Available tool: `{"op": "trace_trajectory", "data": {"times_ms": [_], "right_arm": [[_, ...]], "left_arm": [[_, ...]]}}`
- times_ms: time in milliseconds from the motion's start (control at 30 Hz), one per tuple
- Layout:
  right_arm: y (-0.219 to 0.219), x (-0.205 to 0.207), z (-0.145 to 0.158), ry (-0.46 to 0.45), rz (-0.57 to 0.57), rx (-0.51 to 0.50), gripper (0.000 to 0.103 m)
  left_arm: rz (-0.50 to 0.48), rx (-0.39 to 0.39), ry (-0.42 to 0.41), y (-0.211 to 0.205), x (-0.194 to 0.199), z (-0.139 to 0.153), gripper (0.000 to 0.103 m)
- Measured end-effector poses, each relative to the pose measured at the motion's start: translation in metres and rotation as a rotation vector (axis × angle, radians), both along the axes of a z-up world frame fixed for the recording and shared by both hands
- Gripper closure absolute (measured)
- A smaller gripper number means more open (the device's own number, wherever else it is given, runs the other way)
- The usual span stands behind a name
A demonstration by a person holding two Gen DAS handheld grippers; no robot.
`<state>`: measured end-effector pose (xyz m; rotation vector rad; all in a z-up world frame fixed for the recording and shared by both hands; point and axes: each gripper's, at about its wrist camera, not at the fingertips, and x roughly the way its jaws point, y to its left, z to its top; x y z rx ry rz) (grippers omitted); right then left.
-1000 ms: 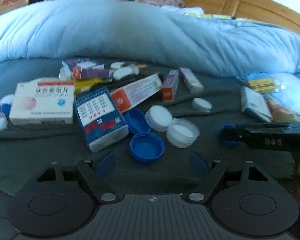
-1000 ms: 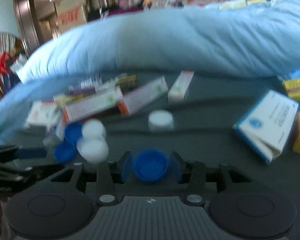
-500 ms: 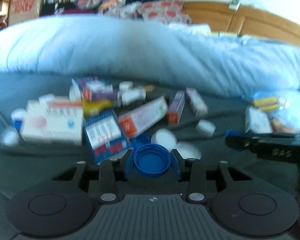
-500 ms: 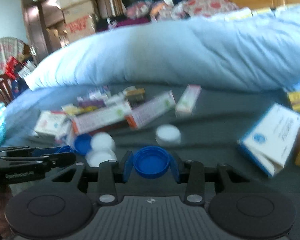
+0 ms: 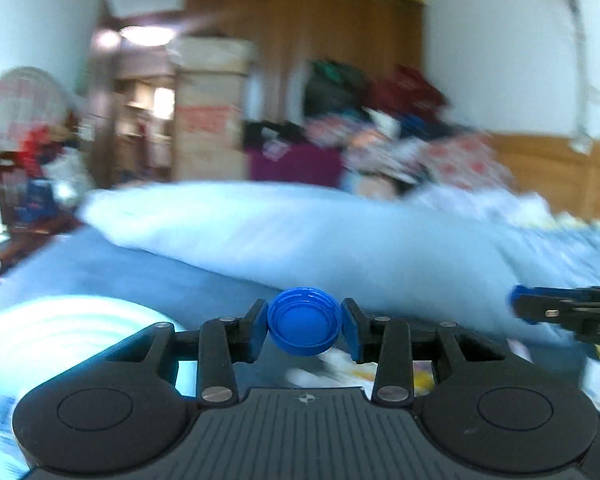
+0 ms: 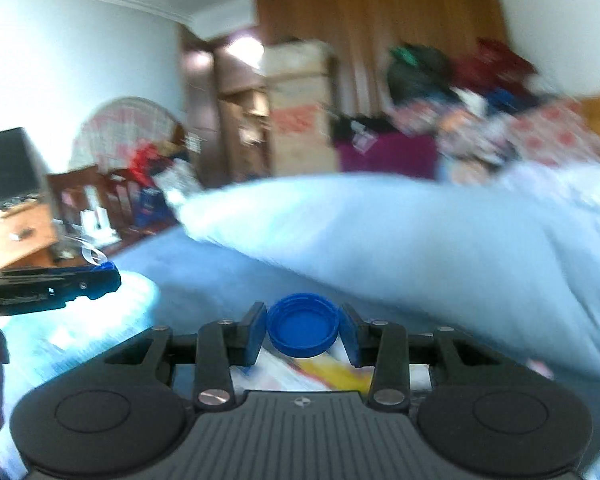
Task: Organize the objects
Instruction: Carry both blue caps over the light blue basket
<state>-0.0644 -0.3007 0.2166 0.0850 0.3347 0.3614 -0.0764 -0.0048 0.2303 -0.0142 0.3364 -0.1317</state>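
Now the biggest change is in what both cameras look at: a second ago they faced the clutter of medicine boxes and loose caps on the dark grey bedsheet, and now they look out over the rumpled pale blue duvet (image 5: pixel 340 240) toward the tall brown wooden wardrobe (image 6: pixel 380 40) and stacked cardboard boxes (image 5: pixel 208 120), all smeared with motion blur. I read that as both of my hands having lifted away from the pile together.

Next, the left gripper (image 5: pixel 305 322), whose jaws stood wide and empty a second ago, is clamped narrow on a round blue plastic bottle cap (image 5: pixel 305 320). The right gripper (image 6: pixel 303 324) held its own round blue plastic screw cap (image 6: pixel 303 326) a second ago and holds it now, jaws equally narrow. Each rig also appears at the edge of the other's view, carried level alongside.

For the task, I judge the picking step done for these two caps; what remains is carrying them to wherever the caps are being gathered, and no such place shows clearly. A pale turquoise ribbed shape (image 5: pixel 60 340) sits at lower left, too blurred to identify.

Both caps look alike: saturated blue, hollow side up, shallow, with a ridged outer wall and a thread visible inside the rim. Each is pinched across its width between blue pads, sitting level, clear of the bed.
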Motion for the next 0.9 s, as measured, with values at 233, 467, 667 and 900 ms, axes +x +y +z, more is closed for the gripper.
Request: {"op": "trace_trajectory", "data": {"times_ms": [233,467,667,900], "right_arm": [[0.102,0.036,0.082,-0.061,0.224,-0.013,0.061],[0.194,0.066,0.103,0.007,0.366,-0.03,0.061],[0.27,0.08,0.092,0.109,0.452,-0.075,0.061],[0.316,0.078,0.081,0.142,0.496,-0.107,0.061]], "left_arm": [[0.231,0.004,-0.013,0.099,0.002,0.038,0.063],[0.373,-0.017,0.068,0.176,0.008,0.044,0.063],[0.417,-0.029,0.19,0.209,0.023,0.028,0.063],[0.422,-0.048,0.225,0.231,0.033,0.011,0.063]]}}
